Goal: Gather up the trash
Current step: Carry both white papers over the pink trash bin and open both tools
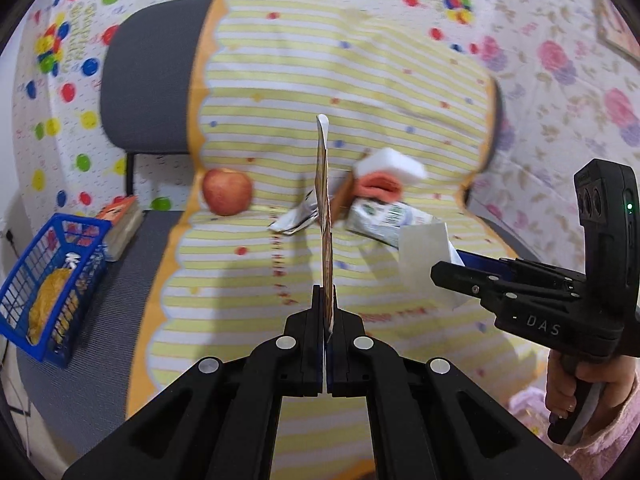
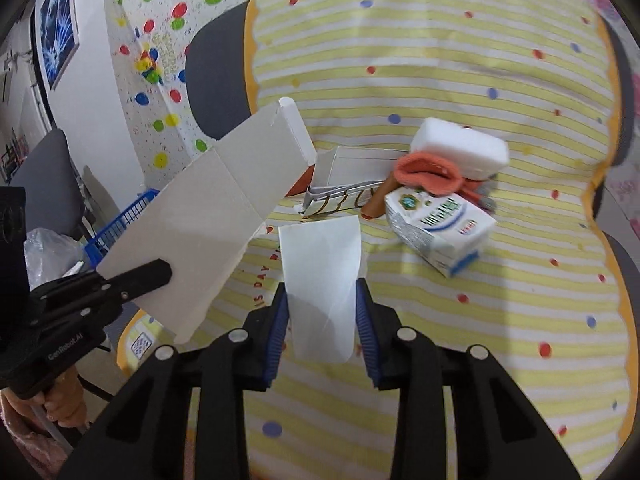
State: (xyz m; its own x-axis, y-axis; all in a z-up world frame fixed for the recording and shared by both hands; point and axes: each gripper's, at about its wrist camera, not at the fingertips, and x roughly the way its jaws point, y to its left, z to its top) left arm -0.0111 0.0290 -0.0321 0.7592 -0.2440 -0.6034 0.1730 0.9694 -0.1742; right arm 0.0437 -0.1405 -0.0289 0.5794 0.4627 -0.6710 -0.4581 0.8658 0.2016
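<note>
My left gripper [image 1: 325,304] is shut on a flattened cardboard box [image 1: 325,216], seen edge-on above the striped cloth; the right wrist view shows its white inner face [image 2: 208,220]. My right gripper [image 2: 322,300] is shut on a white paper cup [image 2: 320,276], squeezed between the blue pads; the cup also shows in the left wrist view [image 1: 424,256]. A milk carton [image 2: 440,228], a torn open box [image 2: 344,184], a white sponge [image 2: 460,148] and an orange cloth [image 2: 428,172] lie together on the cloth. A blue basket [image 1: 52,280] stands at the left with trash in it.
A red apple [image 1: 227,191] lies on the yellow striped cloth [image 1: 360,80], which covers a grey chair [image 1: 148,80]. A book [image 1: 120,220] lies beside the basket. A clear plastic bag [image 2: 48,252] is at the left in the right wrist view.
</note>
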